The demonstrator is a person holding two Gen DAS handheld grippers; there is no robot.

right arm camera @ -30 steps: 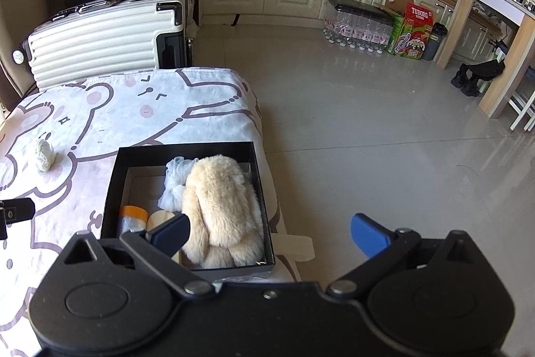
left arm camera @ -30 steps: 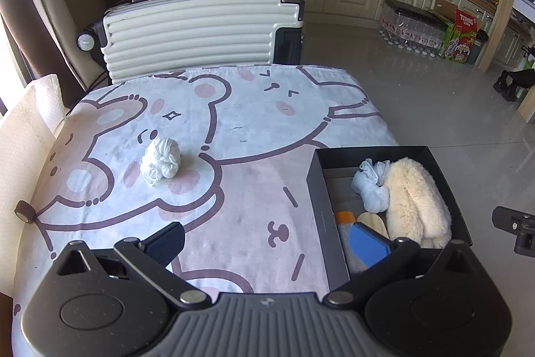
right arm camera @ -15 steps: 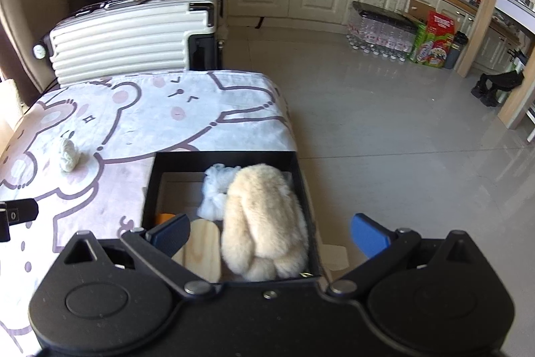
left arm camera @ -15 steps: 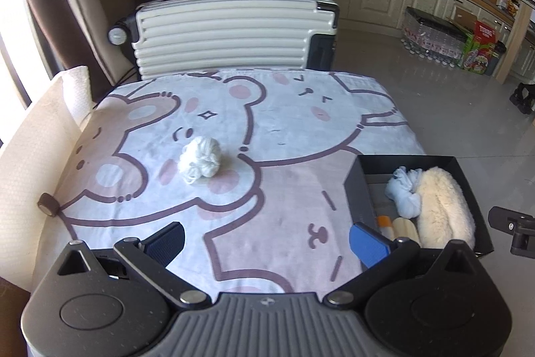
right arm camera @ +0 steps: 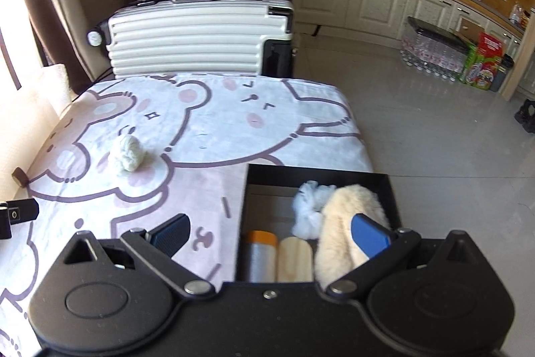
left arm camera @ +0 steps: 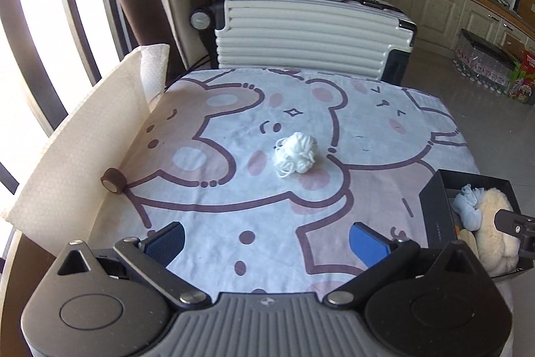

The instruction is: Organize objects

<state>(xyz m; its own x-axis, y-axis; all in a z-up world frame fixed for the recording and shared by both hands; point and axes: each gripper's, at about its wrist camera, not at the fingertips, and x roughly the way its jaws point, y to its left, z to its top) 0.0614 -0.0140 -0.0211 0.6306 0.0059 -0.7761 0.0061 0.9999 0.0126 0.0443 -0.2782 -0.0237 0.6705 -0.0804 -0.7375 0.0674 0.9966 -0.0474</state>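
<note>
A white yarn ball (left arm camera: 296, 153) (right arm camera: 128, 153) lies loose on the bear-print tablecloth (left arm camera: 334, 189) (right arm camera: 207, 136). My left gripper (left arm camera: 265, 243) is open, low over the cloth, with the ball ahead of it and nothing between its fingers. A black box (right arm camera: 317, 178) (left arm camera: 434, 206) sits at the table's right edge. It holds a cream fluffy toy (right arm camera: 347, 223) (left arm camera: 495, 226), a pale blue cloth bundle (right arm camera: 311, 209) (left arm camera: 468, 206), an orange-capped bottle (right arm camera: 262, 253) and a wooden piece (right arm camera: 296, 260). My right gripper (right arm camera: 271, 238) is open over the box's near left side.
A small brown tape roll (left arm camera: 113, 179) (right arm camera: 20, 176) rests at the table's left edge beside a white paper towel sheet (left arm camera: 83, 139). A cream ribbed suitcase (left arm camera: 311, 32) (right arm camera: 200, 35) stands behind the table. Tiled floor (right arm camera: 434, 129) and kitchen cabinets lie to the right.
Both grippers have swung left. The yarn ball now sits near the centre of the left wrist view, and the box has slid to its right edge. Both stay open.
</note>
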